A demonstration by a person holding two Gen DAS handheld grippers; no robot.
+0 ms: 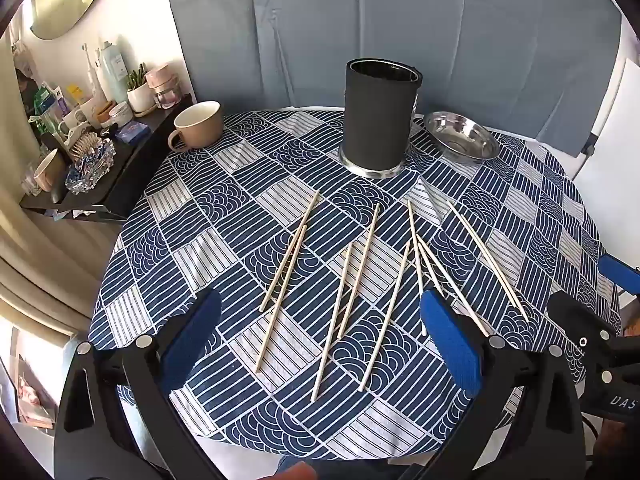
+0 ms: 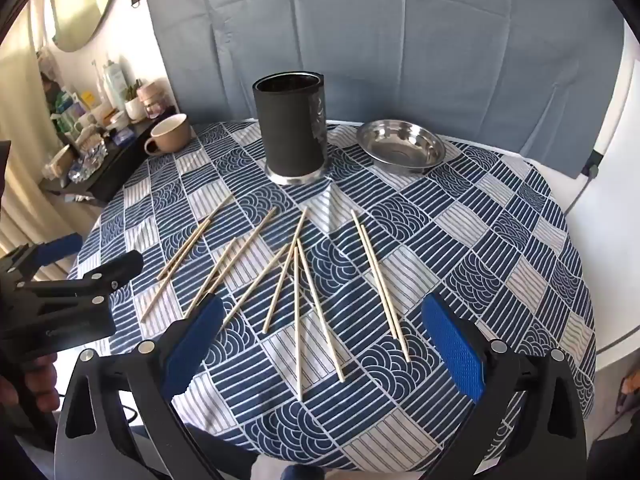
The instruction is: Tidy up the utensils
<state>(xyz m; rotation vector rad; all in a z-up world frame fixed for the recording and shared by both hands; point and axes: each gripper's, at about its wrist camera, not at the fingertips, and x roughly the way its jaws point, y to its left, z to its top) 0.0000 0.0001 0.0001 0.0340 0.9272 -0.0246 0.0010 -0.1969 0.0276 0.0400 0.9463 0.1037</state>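
Several wooden chopsticks (image 1: pixel 354 276) lie spread across the blue patterned tablecloth (image 1: pixel 224 216); they also show in the right wrist view (image 2: pixel 298 300). A tall black utensil holder (image 1: pixel 378 114) stands upright behind them, also in the right wrist view (image 2: pixel 294 126). My left gripper (image 1: pixel 320 340) is open and empty, above the near ends of the chopsticks. My right gripper (image 2: pixel 322 344) is open and empty, above the near chopstick ends. The right gripper shows at the right edge of the left wrist view (image 1: pixel 612 320); the left gripper shows at the left of the right wrist view (image 2: pixel 80 280).
A steel bowl (image 1: pixel 460 136) sits right of the holder, also in the right wrist view (image 2: pixel 400 146). A tan mug (image 1: pixel 198 124) stands at the table's far left. A cluttered black shelf (image 1: pixel 100 148) is left of the round table. A grey backdrop (image 1: pixel 400 20) hangs behind.
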